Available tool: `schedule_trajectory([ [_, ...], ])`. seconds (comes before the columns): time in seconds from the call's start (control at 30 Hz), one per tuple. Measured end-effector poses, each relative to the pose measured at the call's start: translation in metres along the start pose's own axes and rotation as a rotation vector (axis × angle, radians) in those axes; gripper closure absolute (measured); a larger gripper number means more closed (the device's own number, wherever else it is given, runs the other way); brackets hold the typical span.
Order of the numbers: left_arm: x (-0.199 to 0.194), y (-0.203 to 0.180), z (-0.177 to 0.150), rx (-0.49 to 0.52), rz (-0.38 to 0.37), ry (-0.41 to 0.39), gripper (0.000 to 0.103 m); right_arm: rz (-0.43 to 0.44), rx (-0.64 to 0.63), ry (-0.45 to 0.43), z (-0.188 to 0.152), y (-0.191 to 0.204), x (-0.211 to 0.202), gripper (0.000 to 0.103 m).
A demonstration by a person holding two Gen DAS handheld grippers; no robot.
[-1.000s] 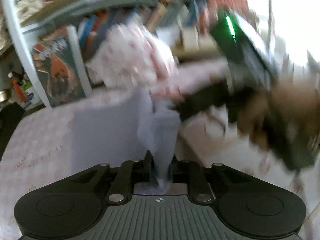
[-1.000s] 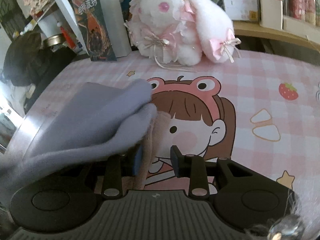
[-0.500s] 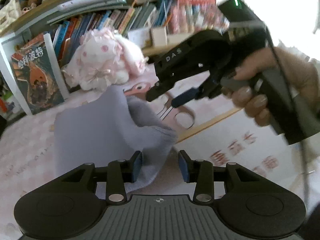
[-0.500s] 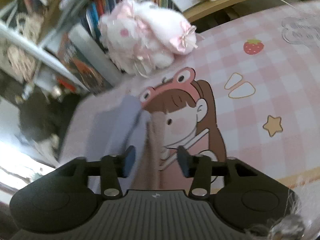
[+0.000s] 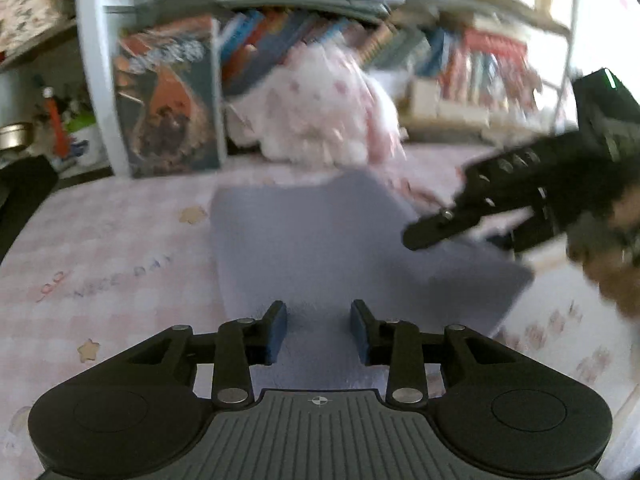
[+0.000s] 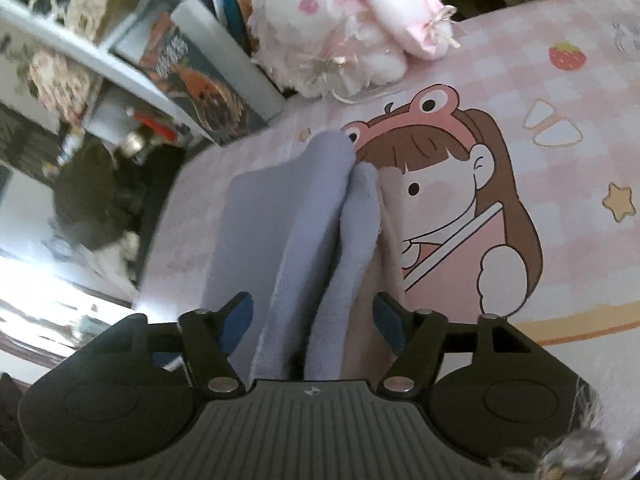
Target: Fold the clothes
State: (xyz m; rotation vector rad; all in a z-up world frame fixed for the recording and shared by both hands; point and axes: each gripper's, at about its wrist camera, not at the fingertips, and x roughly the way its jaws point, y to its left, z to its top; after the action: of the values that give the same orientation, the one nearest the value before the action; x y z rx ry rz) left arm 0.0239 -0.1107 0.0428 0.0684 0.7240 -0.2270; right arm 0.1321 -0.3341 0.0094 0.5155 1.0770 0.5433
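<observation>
Sitting wide open, both the left hand-held gripper (image 5: 319, 330) and right hand-held gripper (image 6: 313, 322) hold nothing; the lilac cloth (image 5: 320, 240) lies on the desk (image 5: 100, 272) before the plush toy (image 5: 320, 120), so its bunched fold could flop open.

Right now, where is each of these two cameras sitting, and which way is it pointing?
Left wrist view: sits on the left gripper, looking forward along its open fingers over the lavender cloth towards the bookshelf; the right gripper and hand show at right.
Right wrist view: sits on the right gripper, open fingers either side of the bunched lavender cloth, facing the cartoon mat.
Both share the cloth and the plush toy.
</observation>
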Motion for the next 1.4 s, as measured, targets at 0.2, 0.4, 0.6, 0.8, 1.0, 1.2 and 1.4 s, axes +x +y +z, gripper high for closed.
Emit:
schedule_trajectory([
  [0.2,0.007,0.007,-0.01,0.015,-0.044,0.037,0.07,-0.039,-0.239,-0.041,-0.016,0.022,0.0,0.087],
  [0.4,0.009,0.013,-0.016,0.005,-0.101,0.049,0.065,-0.023,-0.162,-0.058,-0.029,-0.001,-0.005,0.088],
  [0.6,-0.006,0.01,-0.012,0.056,-0.068,-0.001,0.065,-0.12,-0.147,-0.105,-0.032,-0.003,-0.004,0.069],
  [0.8,-0.028,0.026,-0.002,-0.012,-0.059,-0.081,0.065,-0.238,-0.339,-0.274,-0.027,0.043,-0.042,0.053],
  [1.0,-0.027,0.021,0.004,-0.026,-0.08,-0.103,0.065,-0.2,-0.384,-0.11,-0.025,0.066,-0.019,0.042],
  [1.2,-0.008,0.011,-0.002,0.017,-0.082,-0.027,0.065,-0.192,-0.371,-0.051,-0.034,0.054,-0.002,0.09],
  [1.4,0.007,0.019,-0.015,-0.036,-0.13,0.022,0.065,-0.123,-0.314,-0.148,-0.041,0.037,-0.028,0.092],
])
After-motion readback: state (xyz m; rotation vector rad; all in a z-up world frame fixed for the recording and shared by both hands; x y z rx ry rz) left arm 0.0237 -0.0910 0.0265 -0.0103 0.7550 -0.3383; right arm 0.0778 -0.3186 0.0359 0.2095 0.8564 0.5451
